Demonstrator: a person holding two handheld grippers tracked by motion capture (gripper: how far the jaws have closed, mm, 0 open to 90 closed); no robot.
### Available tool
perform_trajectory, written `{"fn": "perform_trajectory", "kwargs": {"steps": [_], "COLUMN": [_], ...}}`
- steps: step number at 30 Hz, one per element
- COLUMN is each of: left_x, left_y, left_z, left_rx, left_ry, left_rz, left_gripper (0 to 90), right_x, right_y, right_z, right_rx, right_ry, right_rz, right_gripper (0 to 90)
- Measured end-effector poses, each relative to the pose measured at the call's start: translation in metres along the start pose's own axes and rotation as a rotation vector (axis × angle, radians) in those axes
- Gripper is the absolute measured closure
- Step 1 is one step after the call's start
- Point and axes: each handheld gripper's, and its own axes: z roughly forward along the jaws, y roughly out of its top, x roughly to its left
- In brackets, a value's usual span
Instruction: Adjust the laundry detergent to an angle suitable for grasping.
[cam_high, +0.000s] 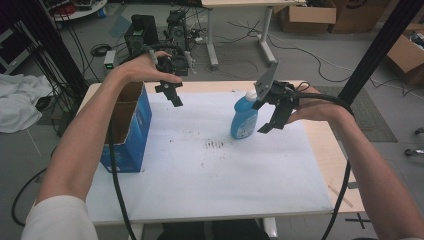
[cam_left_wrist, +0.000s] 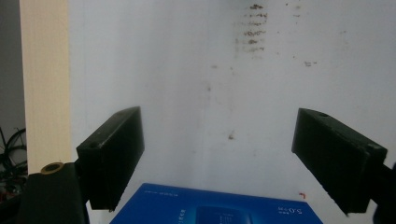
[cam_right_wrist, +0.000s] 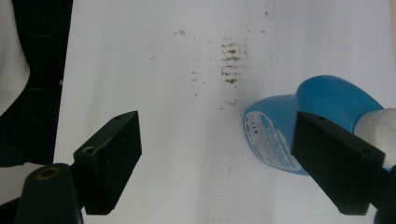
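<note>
I hover both grippers, left (cam_high: 173, 95) and right (cam_high: 274, 118), jaws wide, empty; next, I'd judge, the right must straddle the bottle (cam_high: 244, 117).

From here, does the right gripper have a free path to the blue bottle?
Probably yes: the right gripper hangs open right beside the upright bottle, with nothing between them.

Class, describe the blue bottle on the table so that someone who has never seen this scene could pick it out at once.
Start at the white sheet covering the tabletop and look toward its far right part. The blue bottle stands upright there, just beside the right tongs. It is the curved plastic thing with a white cap, unlike the square blue cardboard box at the left edge.
</note>
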Motion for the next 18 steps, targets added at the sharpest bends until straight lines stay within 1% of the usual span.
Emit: {"fn": "perform_trajectory", "kwargs": {"steps": [2, 5, 6, 14, 18], "left_x": [-0.0008, -0.0008, -0.0005, 0.0007, -0.0014], "left_y": [0.0011, 0.0014, 0.0016, 0.0028, 0.0047], "left_z": [0.0005, 0.003, 0.0037, 0.0068, 0.0079], "left_rx": [0.009, 0.017, 0.027, 0.028, 0.032], "left_ry": [-0.003, 0.002, -0.001, 0.001, -0.008], "left_rz": [-0.002, -0.005, -0.002, -0.023, -0.022], "left_gripper": [17.5, 17.5, 17.6, 17.6, 17.7], "right_x": [0.0012, 0.0018, 0.0022, 0.0031, 0.0029], "right_y": [0.0005, 0.0004, -0.0005, -0.0041, -0.0055], "right_z": [0.0001, 0.0003, 0.0002, -0.0009, -0.0014], "right_rx": [0.016, 0.021, 0.022, 0.019, 0.019], "right_ry": [-0.001, 0.001, 0.002, -0.002, -0.002], "right_rz": [-0.004, -0.006, -0.004, 0.004, 0.006], "right_gripper": [16.7, 16.6, 16.6, 16.7, 16.9]}}
